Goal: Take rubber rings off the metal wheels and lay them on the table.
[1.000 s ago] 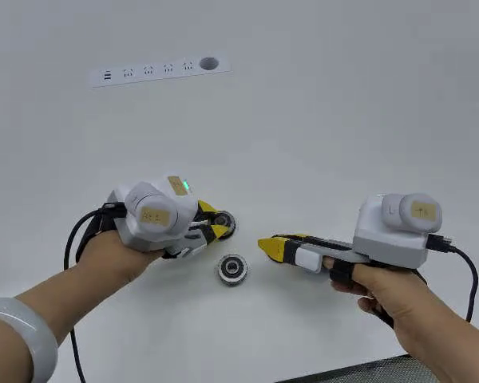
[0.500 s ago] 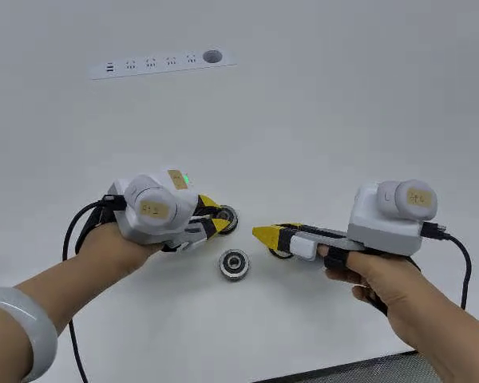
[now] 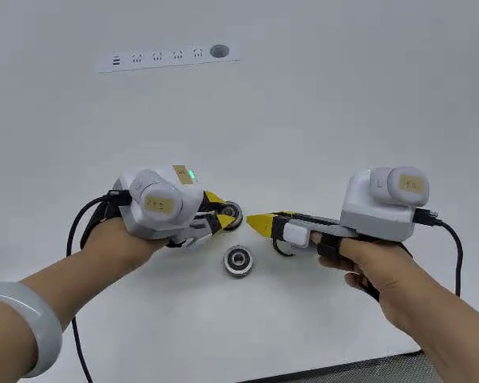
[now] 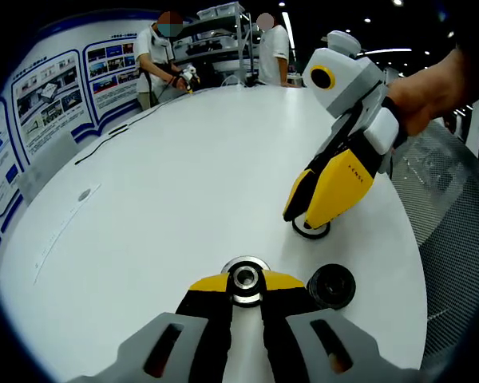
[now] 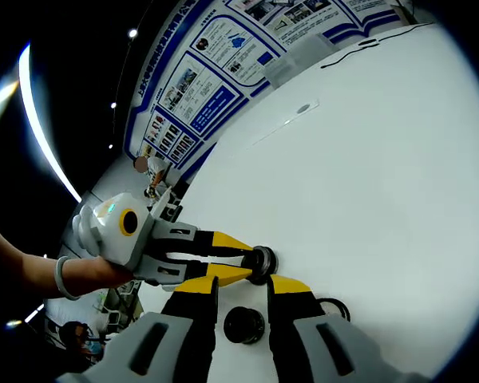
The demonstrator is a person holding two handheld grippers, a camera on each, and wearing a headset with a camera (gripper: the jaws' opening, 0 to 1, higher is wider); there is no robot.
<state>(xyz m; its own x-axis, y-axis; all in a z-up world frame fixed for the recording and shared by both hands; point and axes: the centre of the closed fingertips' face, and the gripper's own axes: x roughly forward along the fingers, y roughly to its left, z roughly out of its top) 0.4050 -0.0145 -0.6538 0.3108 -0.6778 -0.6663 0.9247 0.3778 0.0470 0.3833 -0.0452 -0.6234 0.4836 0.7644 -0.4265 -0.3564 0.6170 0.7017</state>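
Wheel [image 4: 246,277] in left tool [image 4: 247,284], right tool [image 5: 243,286] beside

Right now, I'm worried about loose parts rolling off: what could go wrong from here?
The left gripper pinches its wheel only at the jaw tips; a pull from the right gripper might twist it free. The loose wheel lies just beside both grippers and could be knocked rolling. The rubber ring under the right gripper might get dragged.

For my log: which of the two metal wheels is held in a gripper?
The wheel between the left gripper's jaws; the other wheel lies free on the table.
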